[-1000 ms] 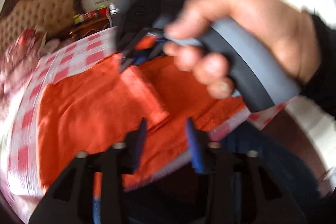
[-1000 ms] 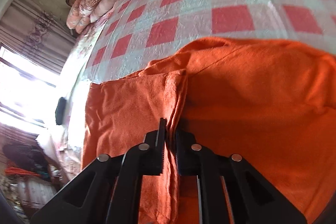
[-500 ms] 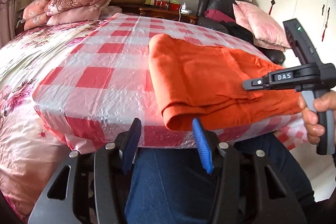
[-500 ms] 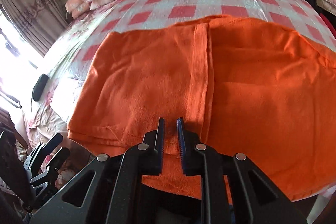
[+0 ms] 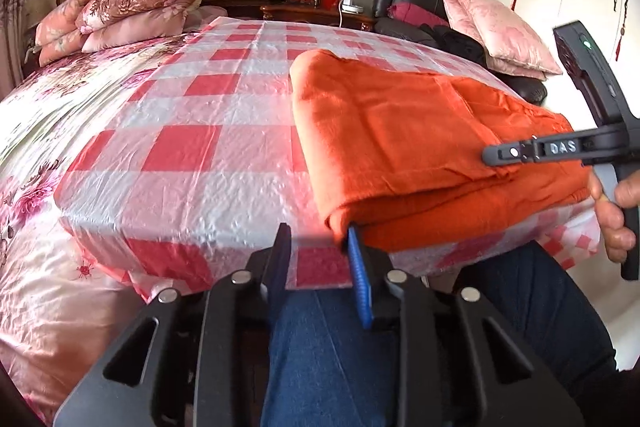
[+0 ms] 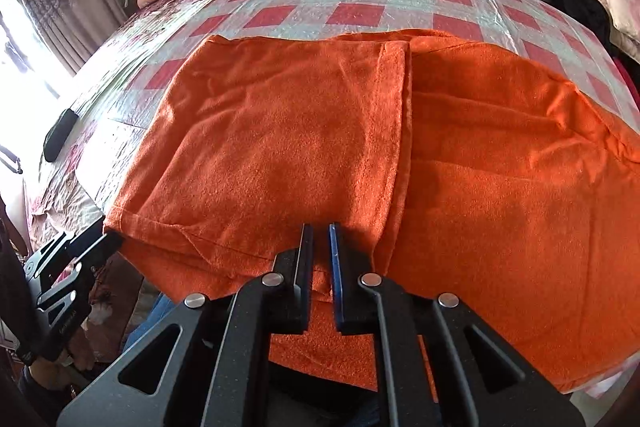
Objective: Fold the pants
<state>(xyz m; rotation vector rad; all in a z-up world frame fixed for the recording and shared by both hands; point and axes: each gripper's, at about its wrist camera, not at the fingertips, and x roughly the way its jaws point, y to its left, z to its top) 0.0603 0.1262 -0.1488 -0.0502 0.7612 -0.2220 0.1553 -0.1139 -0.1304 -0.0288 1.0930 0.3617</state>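
Orange pants (image 6: 304, 131) folded on checkered cloth (image 5: 192, 131): left gripper (image 5: 320, 247) spread wide beside near corner, right gripper (image 6: 319, 247) nearly together, empty; next fold best pinched through all layers.

- Bright daylight throughout, pouring in from the window (image 6: 16, 39) at the left edge of the right wrist view, blown out to white there.
- Glare on the glossy checked bed cover (image 5: 180, 131), strongest near that window side.
- Soft shadow under the folded edge of the orange pants (image 6: 320, 131).
- Strong fisheye bending, dark vignette at the corners.
- Sharp centre; slight softness on the near tongs (image 5: 320, 255) and toward the rims.
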